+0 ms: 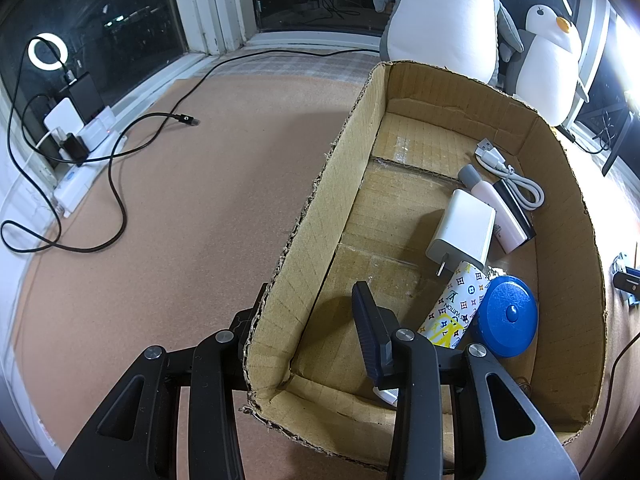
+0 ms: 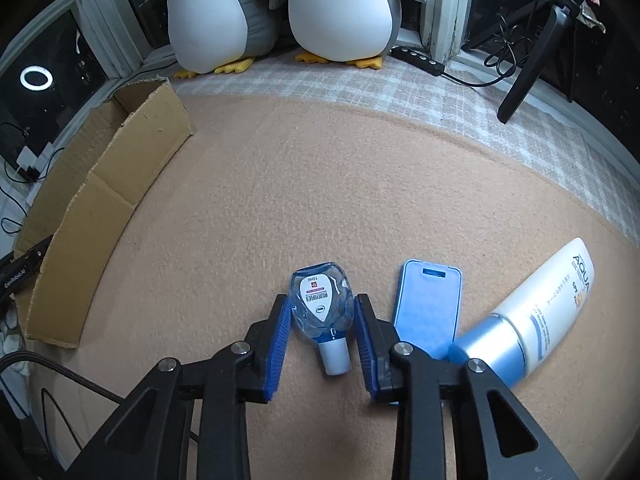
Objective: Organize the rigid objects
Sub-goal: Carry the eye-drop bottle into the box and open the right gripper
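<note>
A small clear bottle [image 2: 320,304] with a white cap lies on the tan mat, cap toward me. My right gripper [image 2: 320,300] straddles it, both blue pads [image 2: 280,328] touching its sides. Right of it lie a flat blue case [image 2: 428,308] and a white sunscreen tube [image 2: 548,304] with a blue cap. My left gripper [image 1: 310,292] straddles the near left wall of the cardboard box [image 1: 304,248], one finger outside and one inside, holding that wall. In the box lie a white charger [image 1: 464,232], a patterned tube [image 1: 452,308], a round blue tape measure [image 1: 506,316] and a white cable [image 1: 508,172].
Two plush penguins [image 2: 280,12] stand at the window behind the mat. A black cable [image 1: 116,184] and a power strip [image 1: 76,184] lie left of the box. A black stand [image 2: 528,64] leans at the far right. The cardboard box [image 2: 100,184] sits left of the right gripper.
</note>
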`<action>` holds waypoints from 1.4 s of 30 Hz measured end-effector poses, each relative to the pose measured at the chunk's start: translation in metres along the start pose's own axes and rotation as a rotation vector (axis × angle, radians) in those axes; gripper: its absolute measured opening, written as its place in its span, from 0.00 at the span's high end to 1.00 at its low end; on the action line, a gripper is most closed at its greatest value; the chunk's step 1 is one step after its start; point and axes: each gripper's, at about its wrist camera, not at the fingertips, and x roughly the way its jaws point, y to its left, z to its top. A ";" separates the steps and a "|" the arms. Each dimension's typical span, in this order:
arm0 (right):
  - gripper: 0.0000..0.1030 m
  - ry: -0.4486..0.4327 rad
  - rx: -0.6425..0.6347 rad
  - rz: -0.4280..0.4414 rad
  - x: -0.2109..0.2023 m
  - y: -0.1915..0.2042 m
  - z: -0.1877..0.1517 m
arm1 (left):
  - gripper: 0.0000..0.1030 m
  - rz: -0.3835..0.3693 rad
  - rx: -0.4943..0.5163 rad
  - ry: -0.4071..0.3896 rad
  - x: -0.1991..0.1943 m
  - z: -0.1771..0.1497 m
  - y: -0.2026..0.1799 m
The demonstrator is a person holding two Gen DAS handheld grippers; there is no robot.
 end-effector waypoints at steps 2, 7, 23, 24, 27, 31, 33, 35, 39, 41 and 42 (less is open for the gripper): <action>0.72 -0.002 -0.011 -0.010 0.000 0.004 -0.001 | 0.64 0.000 0.001 0.000 0.000 0.000 0.000; 0.72 -0.021 -0.008 -0.001 -0.007 0.016 -0.004 | 0.64 0.001 0.001 0.001 0.000 0.000 0.000; 0.73 -0.136 -0.136 0.120 -0.061 0.101 0.016 | 0.64 -0.002 -0.003 -0.002 0.000 -0.001 0.001; 0.73 -0.142 -0.139 0.131 -0.062 0.106 0.019 | 0.64 -0.002 -0.003 -0.002 0.000 -0.001 0.001; 0.73 -0.156 -0.150 0.168 -0.064 0.124 0.028 | 0.64 -0.003 -0.003 -0.002 0.000 -0.001 0.001; 0.73 -0.166 -0.174 0.203 -0.062 0.145 0.036 | 0.64 -0.002 -0.003 -0.002 0.000 -0.001 0.001; 0.73 -0.167 -0.188 0.219 -0.061 0.155 0.039 | 0.64 -0.003 -0.005 -0.002 0.000 -0.001 0.001; 0.73 -0.165 -0.201 0.231 -0.059 0.166 0.041 | 0.64 -0.004 -0.005 -0.002 0.000 -0.001 0.001; 0.73 -0.156 -0.209 0.246 -0.052 0.182 0.045 | 0.64 -0.005 -0.006 -0.003 0.000 -0.001 0.000; 0.72 -0.150 -0.204 0.256 -0.048 0.188 0.047 | 0.64 -0.005 -0.008 -0.003 0.000 -0.002 0.000; 0.72 -0.147 -0.204 0.258 -0.046 0.190 0.047 | 0.64 -0.005 -0.008 -0.003 0.000 -0.001 0.000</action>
